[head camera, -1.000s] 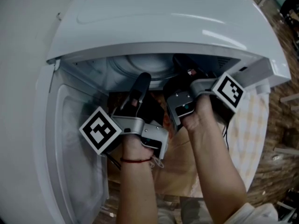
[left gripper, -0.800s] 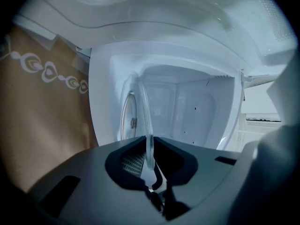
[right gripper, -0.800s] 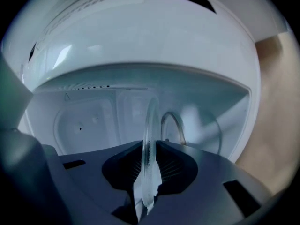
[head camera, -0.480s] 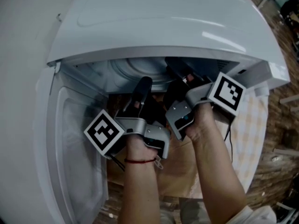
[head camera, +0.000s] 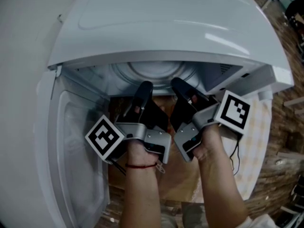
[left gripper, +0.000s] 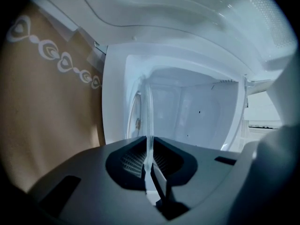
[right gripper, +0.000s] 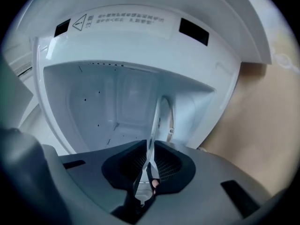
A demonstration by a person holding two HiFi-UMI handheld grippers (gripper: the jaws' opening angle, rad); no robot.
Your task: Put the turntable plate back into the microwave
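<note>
While both tools reach side by side into the open microwave (head camera: 166, 23), the turntable plate (head camera: 151, 70) sits in the cavity at twelve o'clock from the hands, its pale round showing just past the jaw tips. Left gripper (head camera: 144, 90) is clamped narrow on the plate's near rim, the glass running edge-on between its pads, and the right gripper (head camera: 178, 85), at three o'clock of the left, has its jaws closing with that same rim between them, pads against the glass. At nine o'clock the door (head camera: 71, 141) stands swung out.
</note>
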